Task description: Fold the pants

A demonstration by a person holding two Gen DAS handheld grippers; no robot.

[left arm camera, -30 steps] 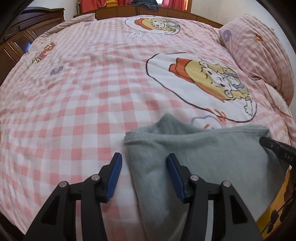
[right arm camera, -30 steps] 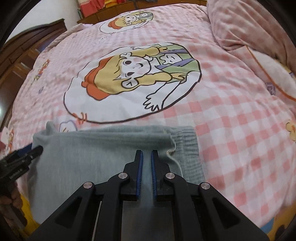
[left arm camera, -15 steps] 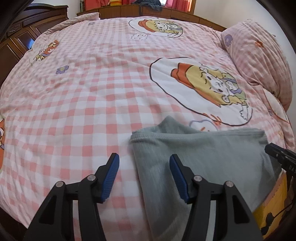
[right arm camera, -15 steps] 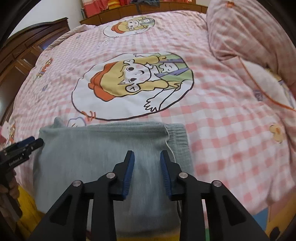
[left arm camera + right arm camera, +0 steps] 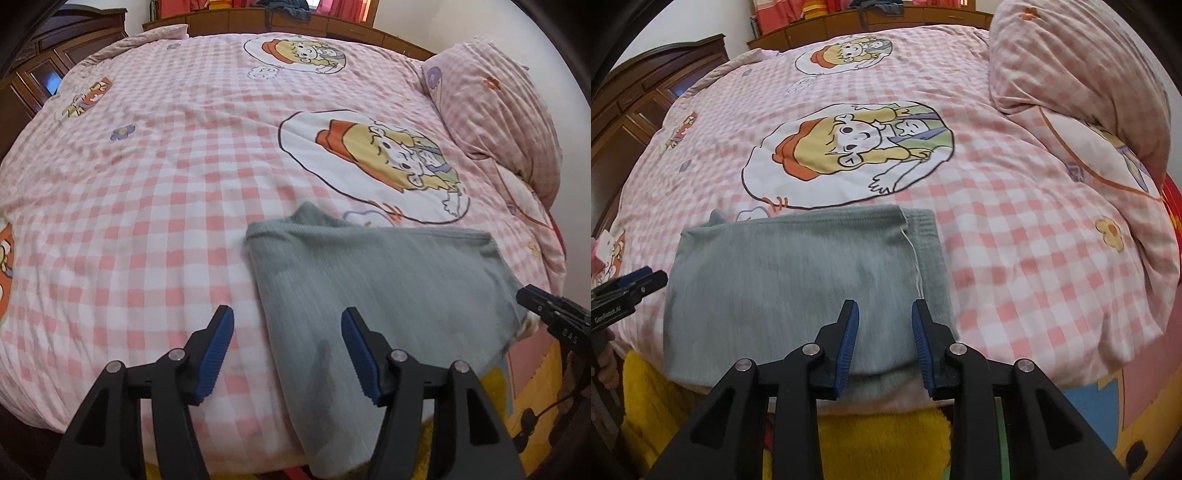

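Note:
Grey-green pants [image 5: 373, 291] [image 5: 790, 280] lie folded into a flat rectangle at the near edge of the pink checked bed [image 5: 159, 177] [image 5: 1015, 221]. A white drawstring [image 5: 914, 258] hangs near their right side, beside the ribbed waistband. My left gripper [image 5: 287, 341] is open above the pants' left edge, nothing between its blue pads. My right gripper [image 5: 881, 334] is open too, hovering over the pants' near right part without holding cloth. Each gripper's black tip shows at the edge of the other's view.
A checked pillow or quilt roll [image 5: 502, 107] [image 5: 1071, 74] lies at the right of the bed. Dark wooden cabinets [image 5: 48, 70] stand at the left and a wooden headboard [image 5: 295, 22] at the back. A yellow mat [image 5: 882, 439] covers the floor below.
My right gripper has gone from shut on the pants to open and drawn back. The left gripper stayed open and pulled back from the bed edge. The pants lie released.

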